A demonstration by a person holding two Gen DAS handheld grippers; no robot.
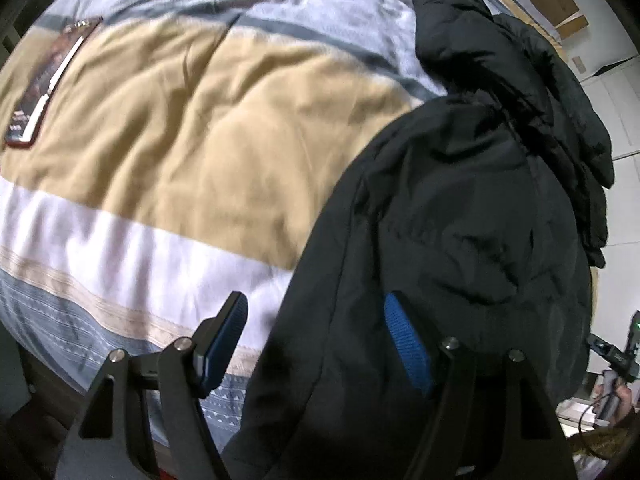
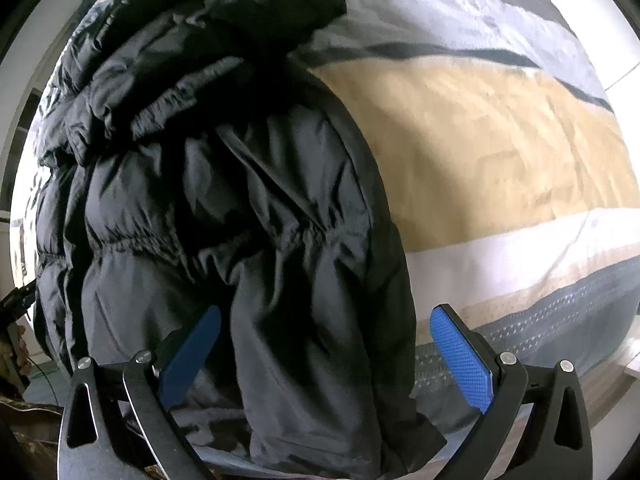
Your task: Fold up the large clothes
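A black puffer jacket (image 1: 460,220) lies bunched on the right side of a bed, one sleeve (image 1: 480,40) stretched toward the far edge. My left gripper (image 1: 316,308) hovers open over the jacket's near left edge. Its right pad (image 1: 404,340) is above the black fabric and its left pad (image 1: 224,344) is above the bed cover. In the right wrist view the jacket (image 2: 208,200) fills the left and middle. My right gripper (image 2: 326,316) points straight down, open wide, with the jacket's near end bulging between its blue pads (image 2: 460,356). I cannot see either pad squeezing the fabric.
The bed cover (image 1: 180,140) has tan, white and grey stripes. A dark red flat book or box (image 1: 36,80) lies on it at the far left. The other gripper and a hand (image 1: 616,372) show at the right edge. Pale floor (image 1: 612,120) lies beyond the bed.
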